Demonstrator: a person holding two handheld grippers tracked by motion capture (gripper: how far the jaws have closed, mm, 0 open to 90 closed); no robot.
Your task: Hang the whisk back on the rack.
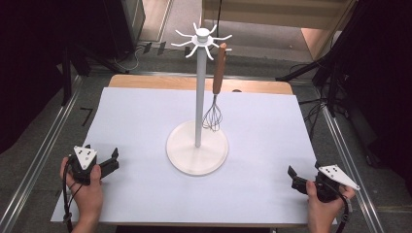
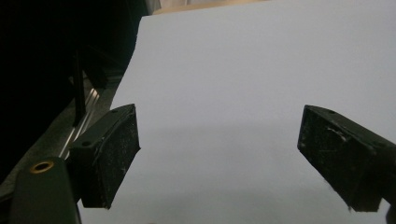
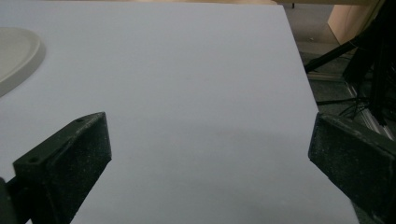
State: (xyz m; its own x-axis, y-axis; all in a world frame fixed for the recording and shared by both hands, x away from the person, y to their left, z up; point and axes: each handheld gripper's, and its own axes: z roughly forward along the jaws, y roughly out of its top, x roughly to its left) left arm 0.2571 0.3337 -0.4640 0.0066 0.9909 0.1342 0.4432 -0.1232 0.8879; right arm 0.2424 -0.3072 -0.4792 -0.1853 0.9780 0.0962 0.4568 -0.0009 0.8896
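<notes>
A white hook stand point(image 1: 198, 97) rises from a round base point(image 1: 184, 158) in the middle of the white-covered table point(image 1: 136, 116). A whisk point(image 1: 217, 87) with a brown wooden handle hangs from one of the top hooks, its wire head just above the base. My left gripper point(image 1: 102, 152) rests at the table's front left, open and holding nothing point(image 2: 219, 121). At the front right, my right gripper point(image 1: 303, 172) is also open with nothing between its jaws point(image 3: 210, 126). The rim of the base point(image 3: 18, 51) shows at the upper left of the right gripper view.
The wooden table edge point(image 1: 145, 81) runs along the back. Metal rails point(image 1: 36, 162) point(image 1: 347, 153) flank the table on both sides. Dark stand legs and cables point(image 1: 330, 73) sit on the floor to the right and left.
</notes>
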